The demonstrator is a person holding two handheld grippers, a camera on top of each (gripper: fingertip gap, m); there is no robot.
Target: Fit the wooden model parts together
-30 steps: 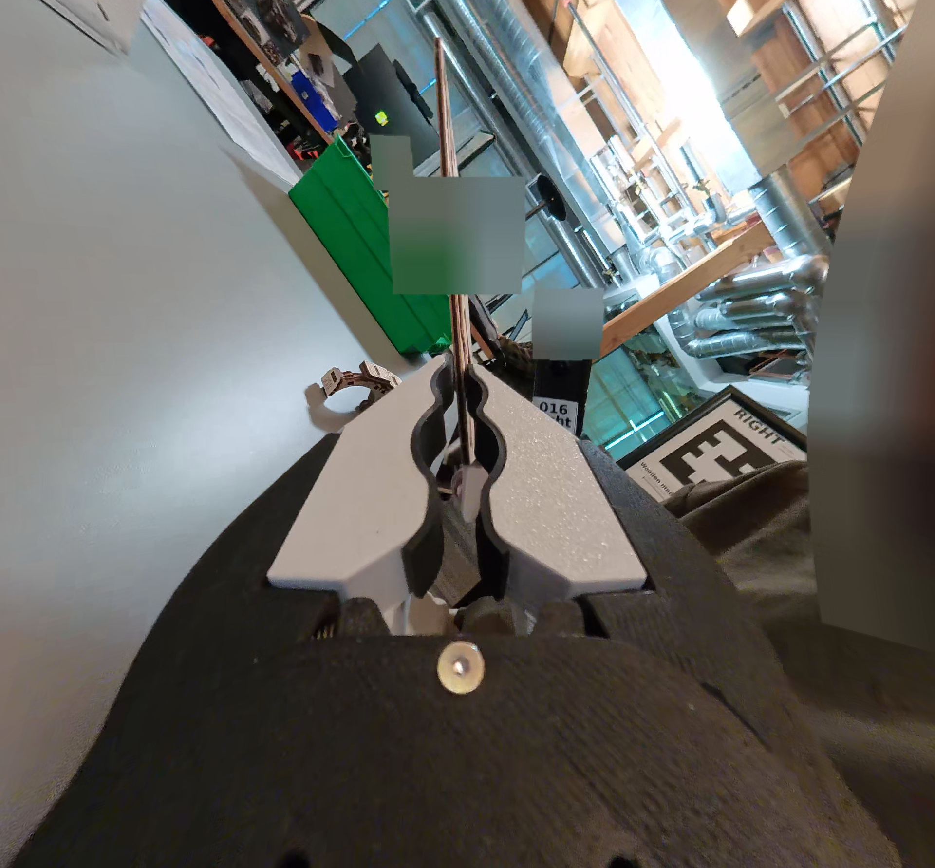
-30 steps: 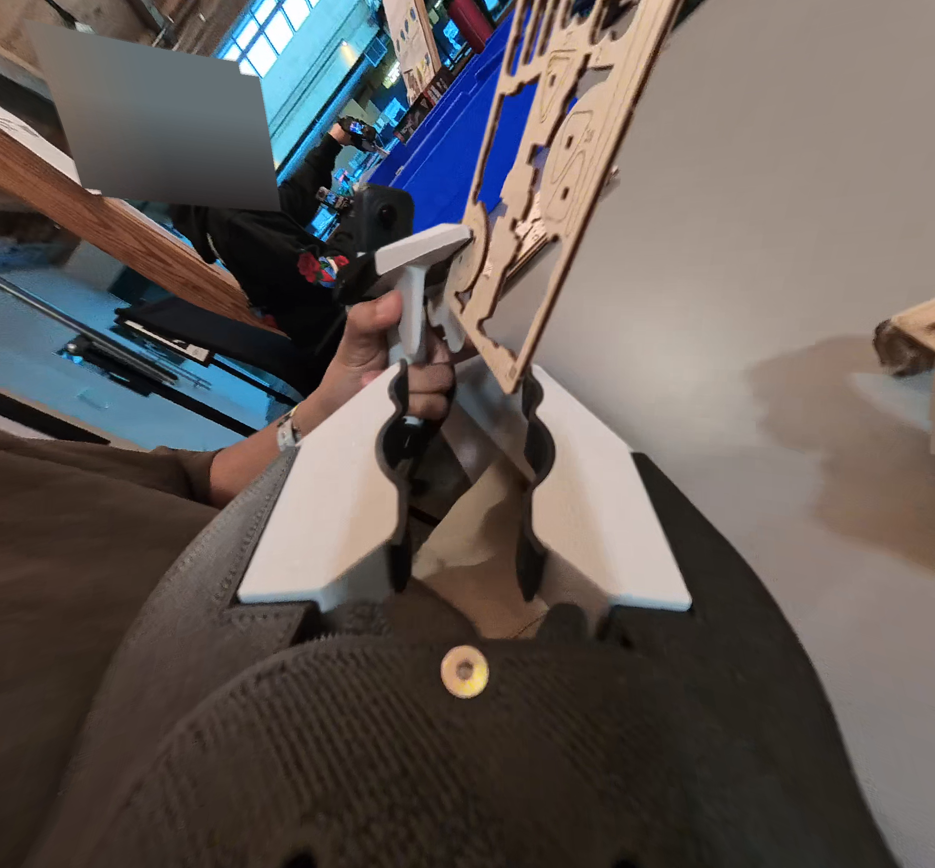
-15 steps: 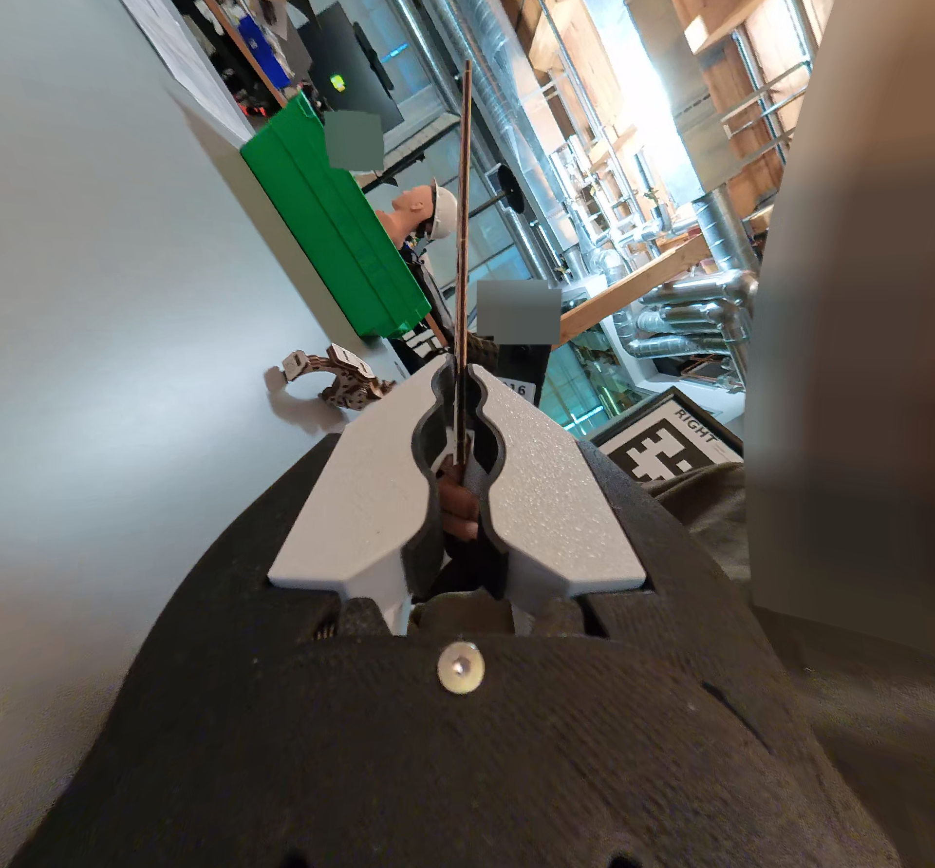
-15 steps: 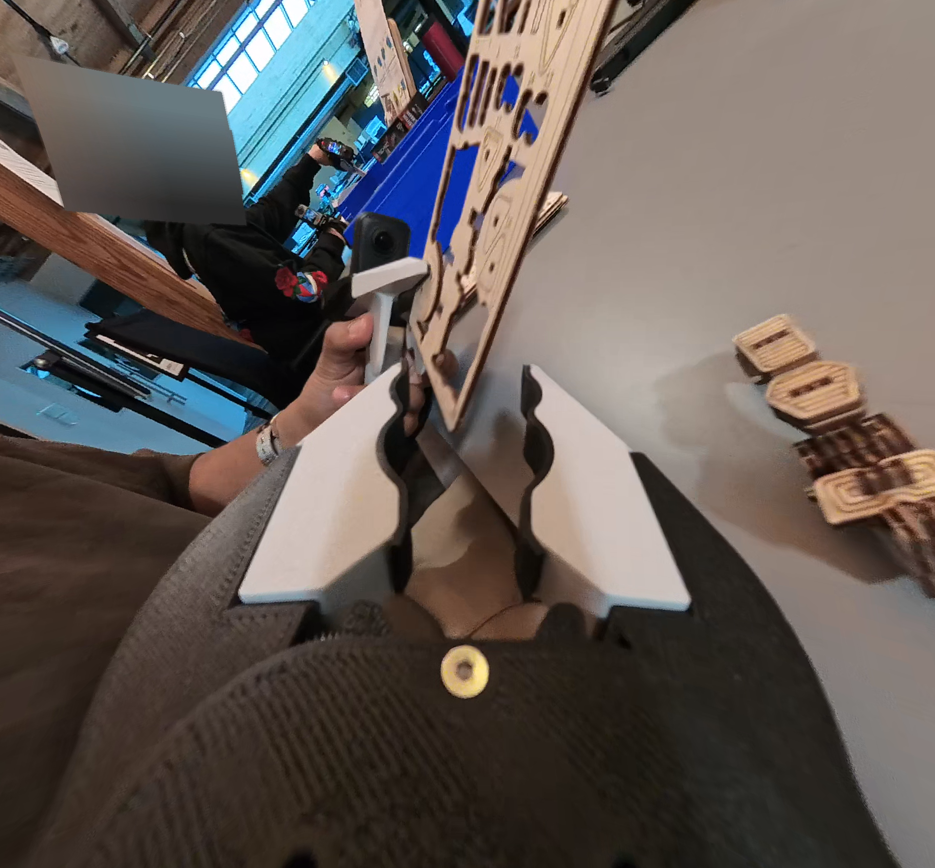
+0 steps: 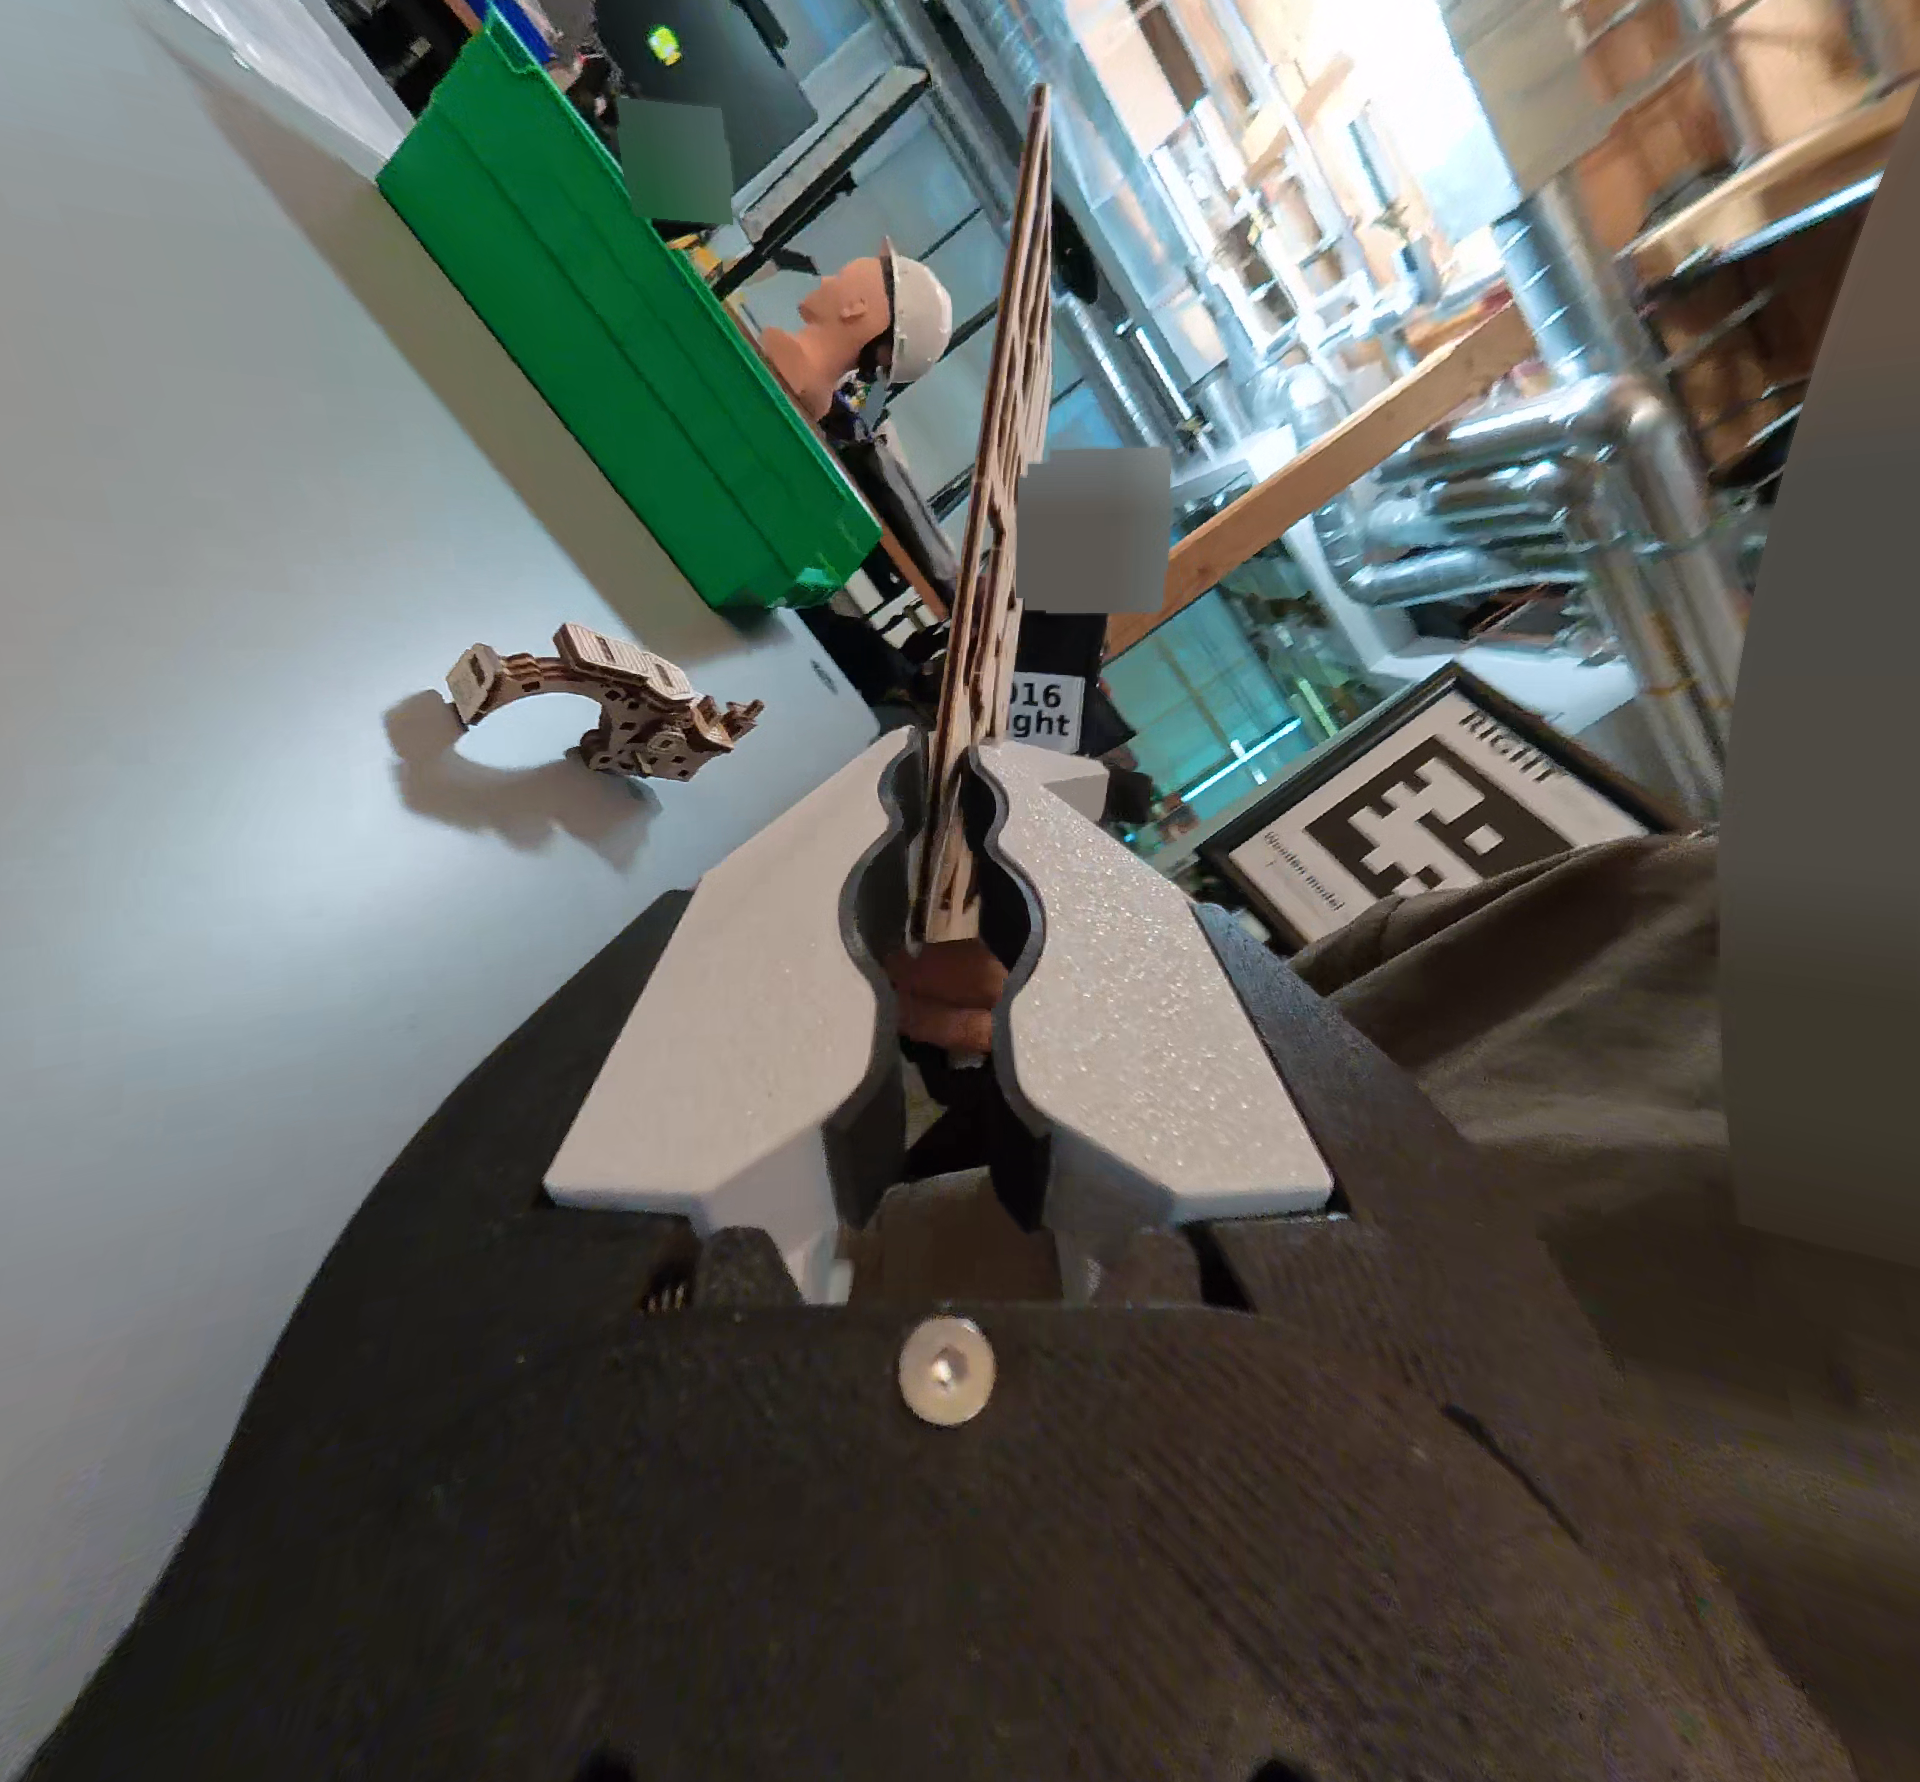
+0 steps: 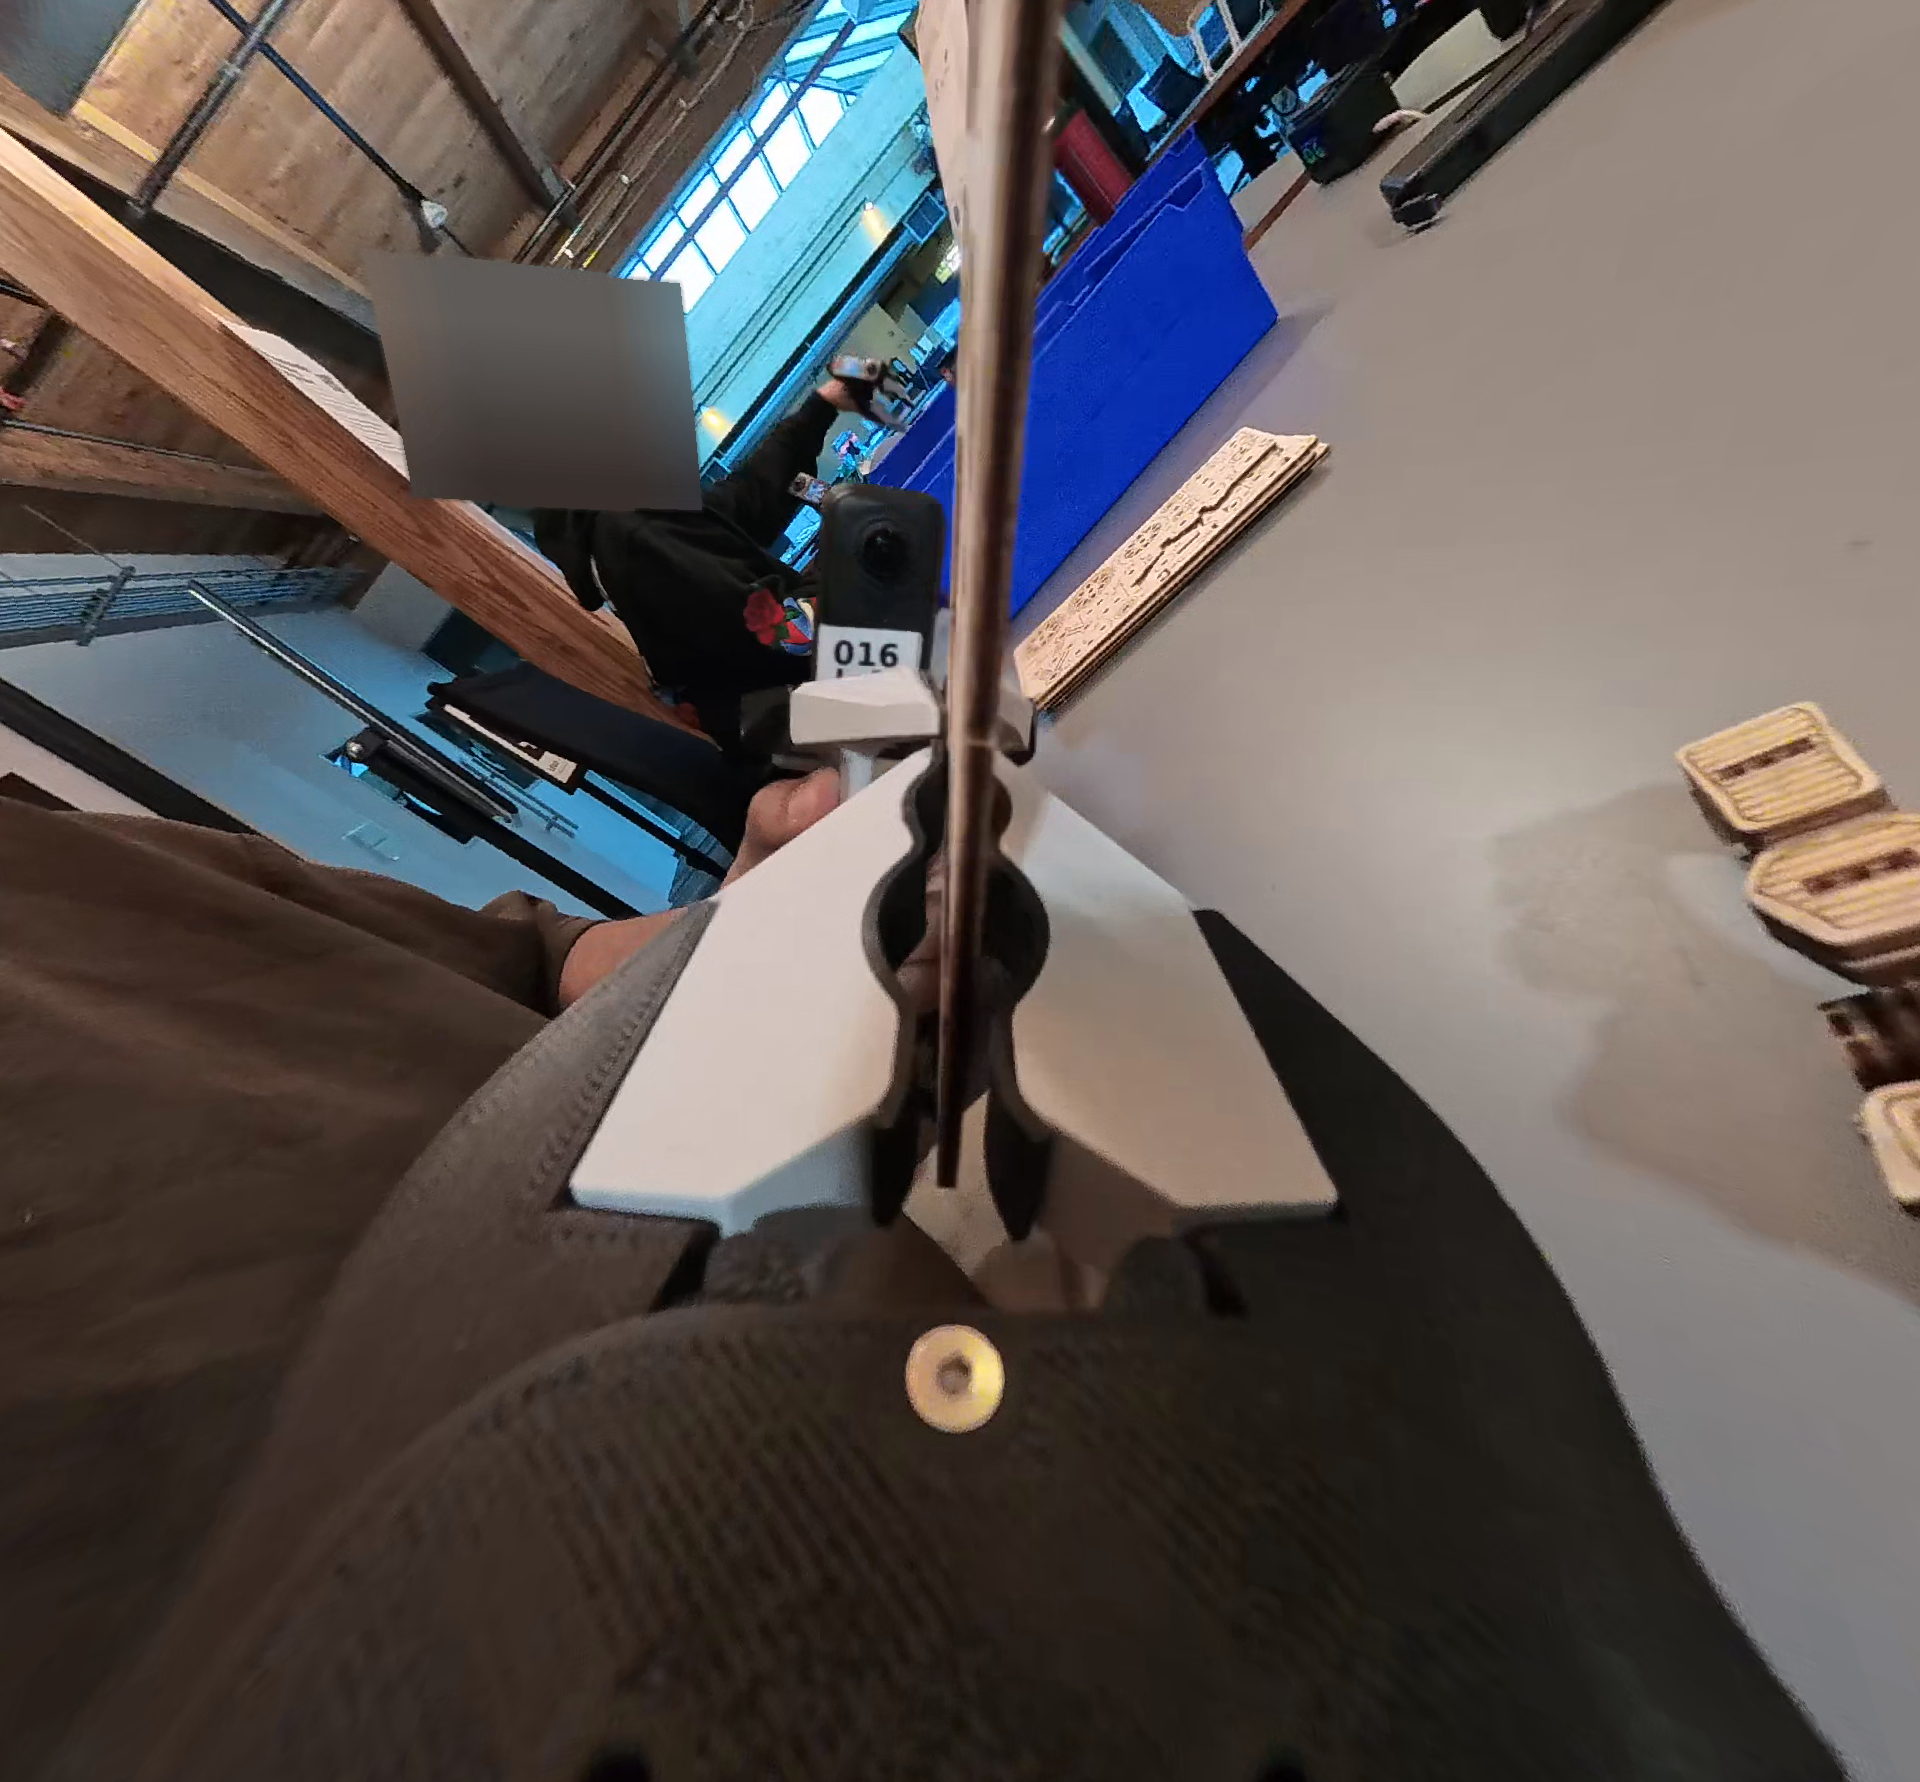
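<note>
A thin laser-cut wooden sheet (image 5: 1013, 444) stands upright above the grey table (image 5: 208, 589), held at its lower edge. My left gripper (image 5: 945, 766) is shut on it. In the right wrist view the sheet (image 6: 997, 382) shows edge-on, and my right gripper (image 6: 961, 776) is shut on the same edge. The left gripper (image 6: 904, 709) faces it just beyond, also on the sheet. A partly built curved wooden model (image 5: 613, 714) lies on the table left of the left gripper. Its ribbed pads (image 6: 1829, 859) show at the right edge of the right wrist view.
A green bin (image 5: 623, 330) stands at the table's far edge. A blue bin (image 6: 1122, 382) and a stack of flat wooden sheets (image 6: 1164, 569) lie beyond the grippers. A person's brown sleeve (image 6: 208, 1005) is close on the left.
My right gripper has closed on the sheet's edge, which it only stood beside, open, before. The sheet has turned edge-on to the right camera. The left gripper keeps its hold.
</note>
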